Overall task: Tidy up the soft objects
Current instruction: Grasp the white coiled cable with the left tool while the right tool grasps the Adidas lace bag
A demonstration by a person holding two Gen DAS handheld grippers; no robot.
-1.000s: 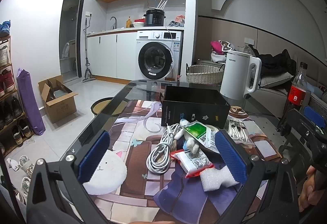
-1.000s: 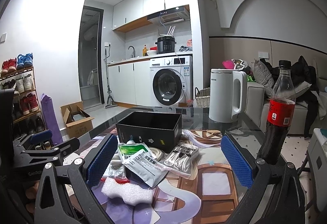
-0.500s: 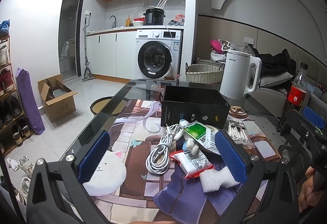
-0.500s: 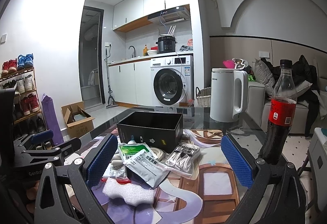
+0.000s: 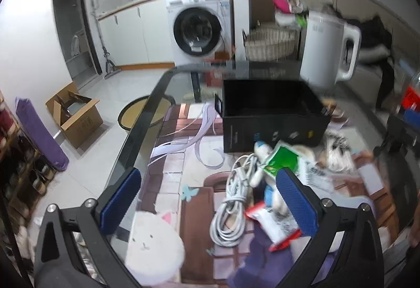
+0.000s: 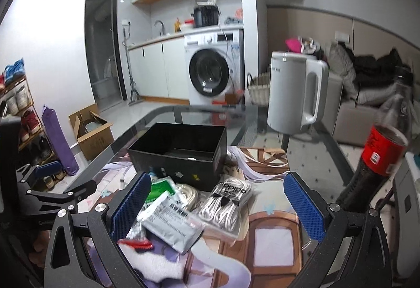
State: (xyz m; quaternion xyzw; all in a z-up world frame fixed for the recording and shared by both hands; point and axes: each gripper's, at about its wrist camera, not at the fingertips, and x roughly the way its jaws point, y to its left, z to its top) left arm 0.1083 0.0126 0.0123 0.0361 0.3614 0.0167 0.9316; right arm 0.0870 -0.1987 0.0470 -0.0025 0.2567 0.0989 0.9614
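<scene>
Where left-wrist sees it — cat plush (image 5: 153, 246).

Box (image 5: 273, 117) stands mid-bench (image 5: 147, 130); cable (image 5: 233, 209) and packets (image 5: 284, 160) lie before it (kettle (image 5: 328, 51) behind, plush (image 5: 153, 246) nearest left).

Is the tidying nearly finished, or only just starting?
Barely started. The black box looks nearly empty. Both the left gripper and right gripper are open, holding nothing. The cat plush, white cable and packets lie loose on the table.

Black box (image 6: 181, 156), white cat plush (image 5: 153, 243), green-and-white packet (image 5: 283, 160), blue-padded tongs (image 6: 218, 205), red-labelled bottle (image 6: 378, 159)
</scene>
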